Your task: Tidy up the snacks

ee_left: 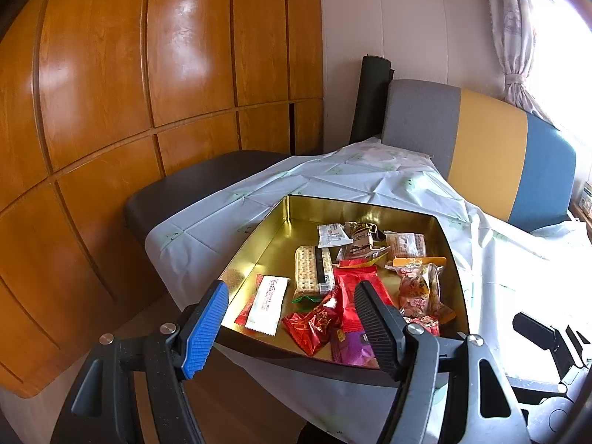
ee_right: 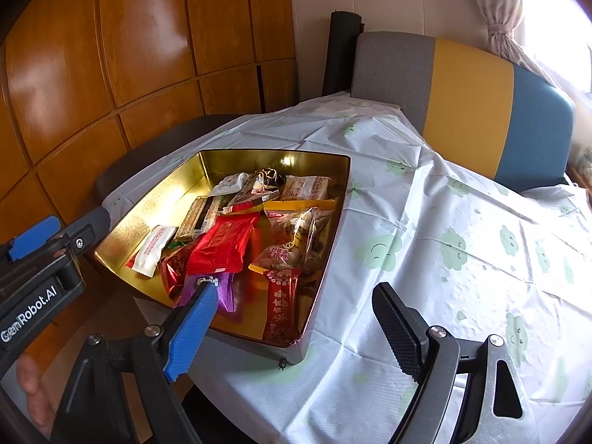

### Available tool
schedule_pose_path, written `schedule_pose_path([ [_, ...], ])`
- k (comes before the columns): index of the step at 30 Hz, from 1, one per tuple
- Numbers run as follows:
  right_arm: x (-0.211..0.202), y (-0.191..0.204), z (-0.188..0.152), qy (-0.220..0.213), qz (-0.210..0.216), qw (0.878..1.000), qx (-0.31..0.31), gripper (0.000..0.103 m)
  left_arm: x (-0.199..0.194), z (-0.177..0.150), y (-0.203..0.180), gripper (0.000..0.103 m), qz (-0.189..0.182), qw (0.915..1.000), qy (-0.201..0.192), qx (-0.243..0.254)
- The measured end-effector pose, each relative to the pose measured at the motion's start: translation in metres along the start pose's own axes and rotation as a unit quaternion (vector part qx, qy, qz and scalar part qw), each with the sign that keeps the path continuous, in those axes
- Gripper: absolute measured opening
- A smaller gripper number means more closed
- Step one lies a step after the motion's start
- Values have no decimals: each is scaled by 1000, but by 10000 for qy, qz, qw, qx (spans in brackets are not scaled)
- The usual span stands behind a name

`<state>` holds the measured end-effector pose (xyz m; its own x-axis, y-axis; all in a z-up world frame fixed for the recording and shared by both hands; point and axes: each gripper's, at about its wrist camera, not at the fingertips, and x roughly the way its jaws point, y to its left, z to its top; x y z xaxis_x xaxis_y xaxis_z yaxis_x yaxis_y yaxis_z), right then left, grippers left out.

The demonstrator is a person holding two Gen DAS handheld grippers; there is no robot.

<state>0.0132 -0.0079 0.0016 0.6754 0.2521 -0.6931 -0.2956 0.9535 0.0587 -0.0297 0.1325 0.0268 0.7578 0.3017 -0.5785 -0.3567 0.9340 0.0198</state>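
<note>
A gold-lined tin (ee_left: 266,236) (ee_right: 155,207) sits on the table near its left edge, filled with several wrapped snacks: a cracker pack (ee_left: 312,270), a white sachet (ee_left: 268,305) (ee_right: 153,248), a red packet (ee_right: 224,244) (ee_left: 349,298), a purple wrapper (ee_left: 349,347) (ee_right: 225,292) and a clear bag of sweets (ee_left: 421,292) (ee_right: 296,236). My left gripper (ee_left: 292,303) hangs open over the tin's near rim, nothing between its fingers. My right gripper (ee_right: 296,299) is open above the tin's near right corner, empty. The left gripper's body (ee_right: 40,259) shows at the right wrist view's left edge.
A white tablecloth (ee_right: 425,259) printed with green clouds covers the table. A grey, yellow and blue chair back (ee_left: 488,155) (ee_right: 470,111) stands behind it, a dark seat (ee_left: 192,185) to the left, wooden cabinet doors (ee_left: 111,111) beyond. A hand (ee_right: 33,392) shows at lower left.
</note>
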Motion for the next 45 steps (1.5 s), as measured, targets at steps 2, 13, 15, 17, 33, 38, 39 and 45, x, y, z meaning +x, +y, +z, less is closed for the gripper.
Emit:
schedule_pose_path([
  [2,0,0,0,4,3,10000,-1,86,0,0,0,71,-3,10000,0,-14],
  [13,1,1,-1,19,1,10000,-6,86,-1,0,0,71,53,10000,-25,45],
  [15,1,1,-1,21,7,10000,-8,86,-1,0,0,71,50,10000,-14,42],
  [17,1,1,-1,18,3,10000,-8,86,-1,0,0,71,62,10000,-14,32],
  [33,0,0,-3,16,3,10000,-7,86,-1,-1,0,71,59,10000,-6,52],
  [38,1,0,-3,23,6,10000,-7,86,0,-1,-1,71,41,10000,28,85],
  [39,1,0,-3,23,6,10000,-7,86,0,-2,-1,71,32,9999,37,96],
  [45,2,-3,-3,34,18,10000,38,86,3,-2,-3,52,-127,9998,77,92],
])
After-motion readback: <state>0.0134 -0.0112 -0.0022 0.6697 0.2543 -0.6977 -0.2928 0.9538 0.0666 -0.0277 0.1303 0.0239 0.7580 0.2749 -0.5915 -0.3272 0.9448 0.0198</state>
